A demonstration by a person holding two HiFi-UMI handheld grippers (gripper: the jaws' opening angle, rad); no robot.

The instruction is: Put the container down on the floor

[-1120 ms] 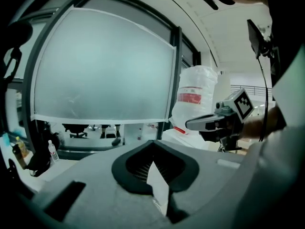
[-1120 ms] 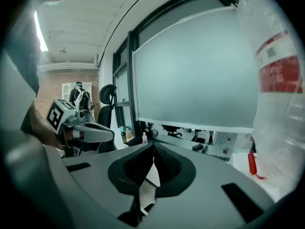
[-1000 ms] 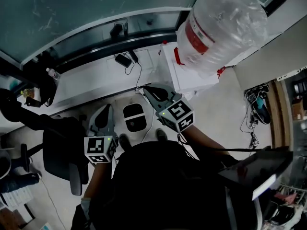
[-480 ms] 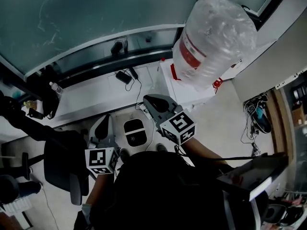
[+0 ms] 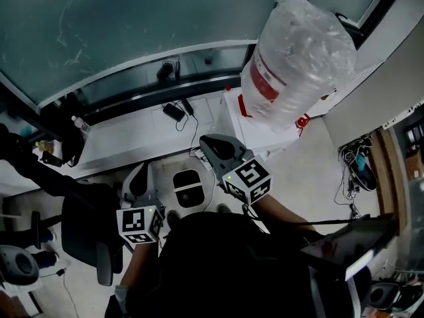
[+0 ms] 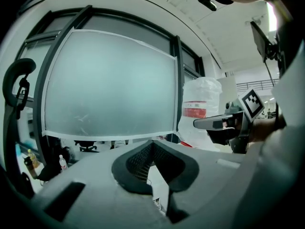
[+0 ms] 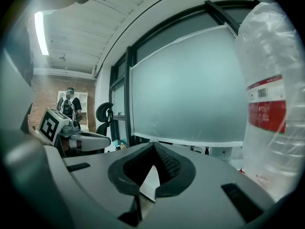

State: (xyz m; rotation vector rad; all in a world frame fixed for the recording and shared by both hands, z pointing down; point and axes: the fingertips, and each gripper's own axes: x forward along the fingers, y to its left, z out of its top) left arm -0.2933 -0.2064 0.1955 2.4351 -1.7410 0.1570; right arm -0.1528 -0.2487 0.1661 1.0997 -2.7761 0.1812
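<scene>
A small white container (image 5: 187,187) with a dark top stands on the floor between my two grippers, just in front of the person's feet. My left gripper (image 5: 137,177) is to its left, shut, with nothing between its jaws. My right gripper (image 5: 216,146) is above and to its right, also shut and empty. In the left gripper view the closed jaws (image 6: 152,143) point at a frosted window, with the right gripper (image 6: 224,123) beside them. In the right gripper view the closed jaws (image 7: 153,147) point the same way, with the left gripper (image 7: 81,140) at the left.
A big plastic-wrapped water bottle (image 5: 298,58) stands on a white box (image 5: 255,128) at the right. A white sill (image 5: 132,128) carries a power adapter, cables and a small bottle. A black office chair (image 5: 89,224) is at the left. Cables (image 5: 354,161) lie at the right.
The left gripper has come slightly lower in the head view. The view itself has shifted a little. Both grippers stay shut and the container has not moved.
</scene>
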